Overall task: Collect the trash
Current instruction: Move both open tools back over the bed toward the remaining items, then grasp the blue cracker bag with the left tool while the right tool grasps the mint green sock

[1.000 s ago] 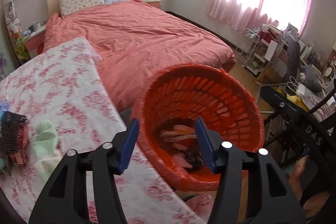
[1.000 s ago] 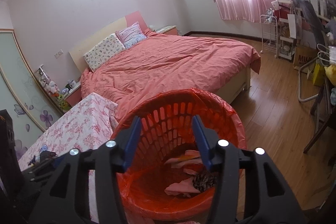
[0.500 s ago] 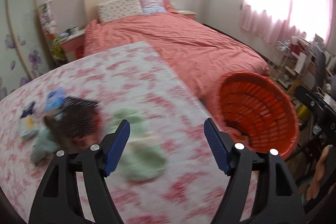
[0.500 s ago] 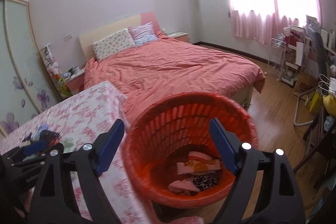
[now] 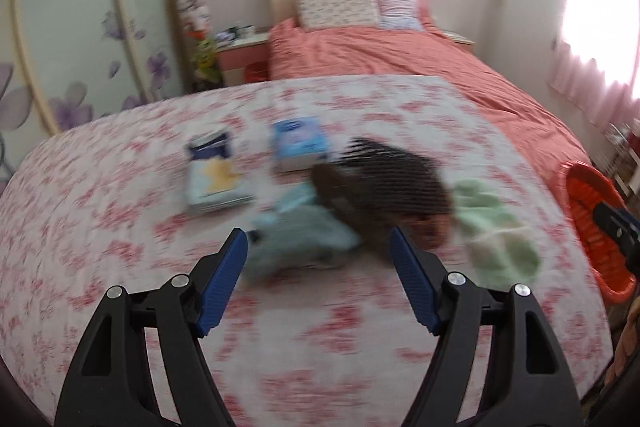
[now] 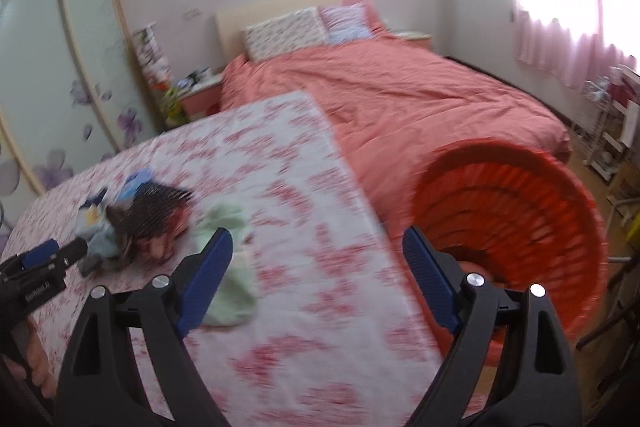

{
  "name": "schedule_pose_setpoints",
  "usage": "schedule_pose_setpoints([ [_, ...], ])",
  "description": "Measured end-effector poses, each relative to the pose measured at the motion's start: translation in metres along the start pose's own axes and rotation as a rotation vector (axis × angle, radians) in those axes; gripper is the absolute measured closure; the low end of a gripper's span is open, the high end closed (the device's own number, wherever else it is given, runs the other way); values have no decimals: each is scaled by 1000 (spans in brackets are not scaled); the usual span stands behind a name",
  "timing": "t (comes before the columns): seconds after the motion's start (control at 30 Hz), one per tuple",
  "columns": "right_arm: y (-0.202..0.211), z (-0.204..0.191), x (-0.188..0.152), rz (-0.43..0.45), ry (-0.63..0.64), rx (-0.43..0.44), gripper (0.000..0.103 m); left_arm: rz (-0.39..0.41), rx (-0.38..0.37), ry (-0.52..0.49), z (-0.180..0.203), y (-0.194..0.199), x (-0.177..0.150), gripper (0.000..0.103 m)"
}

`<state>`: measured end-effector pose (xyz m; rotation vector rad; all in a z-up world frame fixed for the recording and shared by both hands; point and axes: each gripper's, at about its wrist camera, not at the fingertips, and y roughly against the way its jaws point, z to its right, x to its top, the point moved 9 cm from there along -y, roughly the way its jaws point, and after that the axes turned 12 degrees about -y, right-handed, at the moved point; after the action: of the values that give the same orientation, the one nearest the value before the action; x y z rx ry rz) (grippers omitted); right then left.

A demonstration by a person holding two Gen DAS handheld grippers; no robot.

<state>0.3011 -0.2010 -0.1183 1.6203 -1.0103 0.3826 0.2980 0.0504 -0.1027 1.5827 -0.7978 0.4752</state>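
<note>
Both tongs stand wide with nothing between them: the left tongs (image 5: 318, 259) hang over the pile of scraps (image 5: 360, 203) on the flowered surface (image 5: 120, 227), the right tongs (image 6: 316, 267) over its edge beside the orange basket (image 6: 520, 227). To do this well, I would bring the left down on the pale blue cloth (image 5: 296, 239) nearest it, and the right on the green cloth (image 6: 228, 267), closing only once the pads straddle the fabric. A second ago both hung over the basket, narrower; their jaws have just been opening, empty, and both have swung toward the surface.
</note>
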Motion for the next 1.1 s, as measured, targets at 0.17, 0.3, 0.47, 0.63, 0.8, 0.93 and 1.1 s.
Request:
schedule_pose_setpoints([
  [0.17, -30, -40, -22, -77, 64, 25, 18, -25, 53, 60, -44, -11, -12, 20],
  [0.3, -57, -56, -36, -150, 98, 11, 18, -30, 93, 79, -70, -20, -13, 19],
  [0.47, -79, -65, -49, -230, 113, -8, 18, -65, 106, 107, -92, -39, -15, 19],
  [0.63, -81, -74, -55, -227, 172, -34, 35, -91, 100, 115, -98, -58, -11, 19],
  [0.8, -79, -73, -54, -213, 175, -53, 53, -121, 74, 140, -99, -77, -2, 18],
  [0.93, -81, -71, -52, -212, 167, -51, 57, -147, 105, 128, -101, -94, 6, 13],
  [1.1, -81, -69, -51, -213, 167, -51, 57, -197, 114, 128, -102, -114, 8, 13],
])
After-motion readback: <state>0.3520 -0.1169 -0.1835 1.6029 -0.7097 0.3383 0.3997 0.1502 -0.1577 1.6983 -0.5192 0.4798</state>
